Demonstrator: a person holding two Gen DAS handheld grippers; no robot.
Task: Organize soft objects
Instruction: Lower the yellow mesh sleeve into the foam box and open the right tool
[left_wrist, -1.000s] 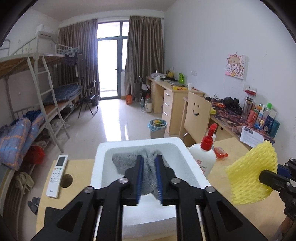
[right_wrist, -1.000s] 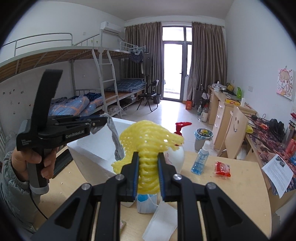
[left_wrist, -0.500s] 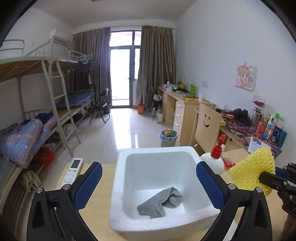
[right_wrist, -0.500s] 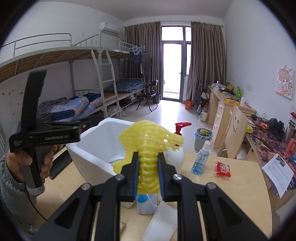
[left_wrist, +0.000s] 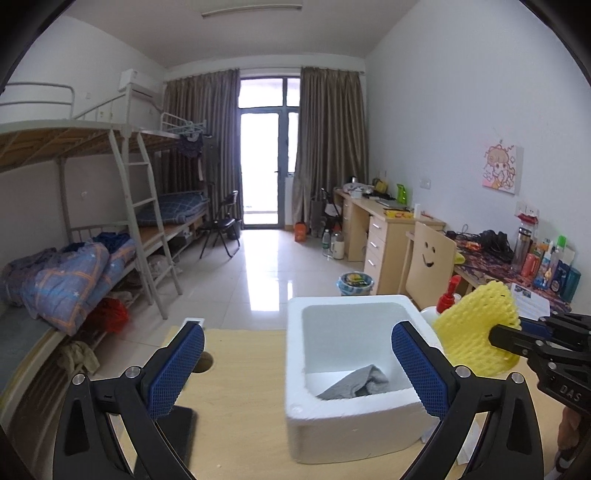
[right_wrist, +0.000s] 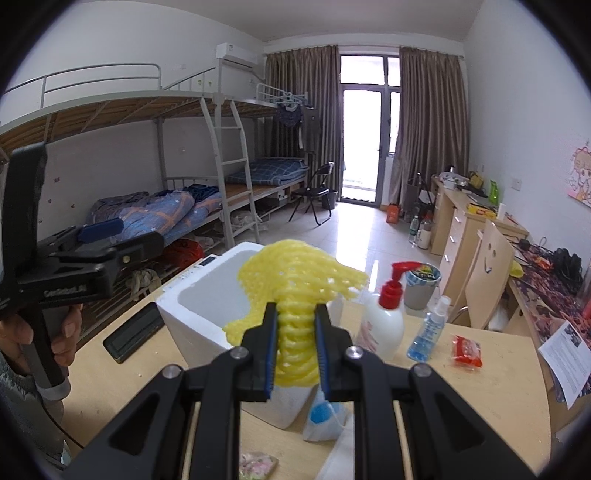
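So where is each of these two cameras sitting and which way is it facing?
Left wrist: on the left gripper, facing the foam box holding a grey cloth; its own jaws stand wide open.
Right wrist: on the right gripper, facing the box; jaws shut on yellow foam net; the left hand shows.
Shared: box, net, pump bottle, and each other's gripper.

The foam box (left_wrist: 343, 421) stands on the tabletop (left_wrist: 243, 406), with the cloth (left_wrist: 356, 384) lying inside it on the bottom. In the right wrist view, the pump bottle (right_wrist: 384, 325) stands to the right of the box, the spray bottle (right_wrist: 428, 336) right of the pump bottle, and the packet (right_wrist: 467, 350) farther right. The flat device (right_wrist: 135, 332) lies left of the box. The net sleeve (right_wrist: 295, 295) sits between the right tongs (right_wrist: 295, 354), beside the box's right wall.
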